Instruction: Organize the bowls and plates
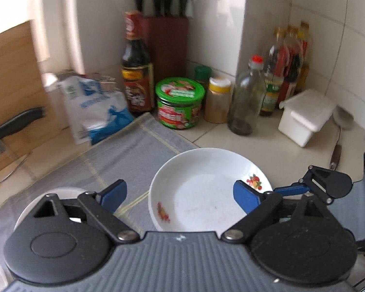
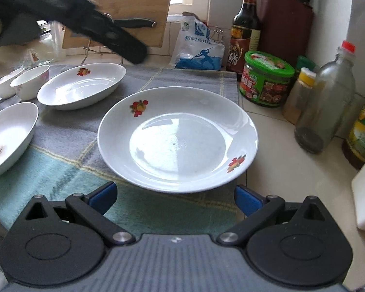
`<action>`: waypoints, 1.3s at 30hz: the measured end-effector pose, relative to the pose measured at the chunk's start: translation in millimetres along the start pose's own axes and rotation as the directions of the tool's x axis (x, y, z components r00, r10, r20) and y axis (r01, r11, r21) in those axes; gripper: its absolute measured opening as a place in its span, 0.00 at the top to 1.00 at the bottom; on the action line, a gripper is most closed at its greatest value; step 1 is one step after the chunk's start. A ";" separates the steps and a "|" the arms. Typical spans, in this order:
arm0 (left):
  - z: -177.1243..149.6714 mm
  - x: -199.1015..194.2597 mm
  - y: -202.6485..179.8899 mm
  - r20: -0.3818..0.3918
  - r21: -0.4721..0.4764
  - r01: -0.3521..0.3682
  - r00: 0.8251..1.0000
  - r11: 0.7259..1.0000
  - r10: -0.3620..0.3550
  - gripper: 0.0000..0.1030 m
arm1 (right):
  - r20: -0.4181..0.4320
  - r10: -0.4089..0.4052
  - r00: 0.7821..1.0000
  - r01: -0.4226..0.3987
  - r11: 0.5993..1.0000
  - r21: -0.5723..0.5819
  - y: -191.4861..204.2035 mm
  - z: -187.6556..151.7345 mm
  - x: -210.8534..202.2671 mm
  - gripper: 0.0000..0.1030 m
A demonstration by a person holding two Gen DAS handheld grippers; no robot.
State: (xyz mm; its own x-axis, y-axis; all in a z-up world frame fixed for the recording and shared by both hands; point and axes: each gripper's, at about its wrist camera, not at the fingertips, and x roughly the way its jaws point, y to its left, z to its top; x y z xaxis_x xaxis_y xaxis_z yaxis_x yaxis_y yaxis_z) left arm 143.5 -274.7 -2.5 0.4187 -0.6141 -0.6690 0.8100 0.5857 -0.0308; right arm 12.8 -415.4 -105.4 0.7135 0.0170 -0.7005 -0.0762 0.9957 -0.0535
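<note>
Daylight from a rear window washes out the upper left, glare sheens the plate point(image 2: 177, 138), motion blur softens the bottles point(image 1: 289, 68), and fisheye edges curve.

plate point(image 2: 177, 138): glossy ceramic | mat point(image 2: 68, 131): matt woven cloth

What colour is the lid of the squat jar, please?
Green lid with a red-and-white picture label; clearest in the right wrist view.

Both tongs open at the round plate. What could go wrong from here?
1. The plate overhangs the cloth edge toward the glass bottle and green jar; a sideways push may knock them.
2. The right tongs and left tongs both seem aimed at this plate and could collide.
</note>
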 end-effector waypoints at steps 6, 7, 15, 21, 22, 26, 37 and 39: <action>-47.3 -62.6 14.0 0.082 -0.070 -0.107 0.990 0.992 0.112 0.06 | 0.023 0.017 1.000 -0.016 1.000 -0.014 36.9 6.5 -18.9 0.00; -55.3 -71.6 16.7 0.089 -0.087 -0.123 0.987 0.989 0.130 0.06 | 0.032 0.013 0.999 -0.013 1.000 -0.014 45.7 8.1 -21.0 0.00; -123.6 -135.0 37.8 0.092 -0.156 -0.234 0.964 0.960 0.250 0.03 | 0.047 0.048 0.998 -0.048 0.999 0.007 102.5 22.4 -25.0 0.00; -166.0 -162.9 46.8 0.076 -0.163 -0.250 0.961 0.955 0.264 0.03 | 0.034 0.035 0.999 -0.036 0.999 0.034 133.8 30.4 -23.9 0.00; -172.4 -166.1 48.7 0.070 -0.165 -0.249 0.962 0.954 0.263 0.03 | 0.034 0.027 0.999 -0.029 0.999 0.044 137.8 32.0 -23.4 0.00; -199.4 -178.8 56.1 0.048 -0.170 -0.236 0.968 0.957 0.248 0.03 | 0.022 0.014 1.000 -0.015 0.997 0.075 154.3 37.7 -22.3 0.00; -256.6 -187.8 70.4 -0.014 -0.155 -0.156 0.988 0.976 0.156 0.03 | -0.035 0.052 0.998 -0.048 0.994 0.097 189.8 49.7 -16.3 0.00; -261.3 -183.9 70.6 -0.025 -0.152 -0.149 0.989 0.977 0.147 0.03 | -0.048 0.054 0.997 -0.049 0.995 0.089 194.9 52.5 -13.6 0.00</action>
State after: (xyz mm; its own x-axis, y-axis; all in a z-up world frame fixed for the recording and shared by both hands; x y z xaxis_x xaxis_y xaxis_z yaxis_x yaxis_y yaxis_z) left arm 16.3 17.8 -75.7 0.5226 -0.5085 -0.6843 0.6668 0.7440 -0.0436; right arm 24.8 -216.8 -68.9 0.6743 0.0661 -0.7355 -0.0489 0.9978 0.0448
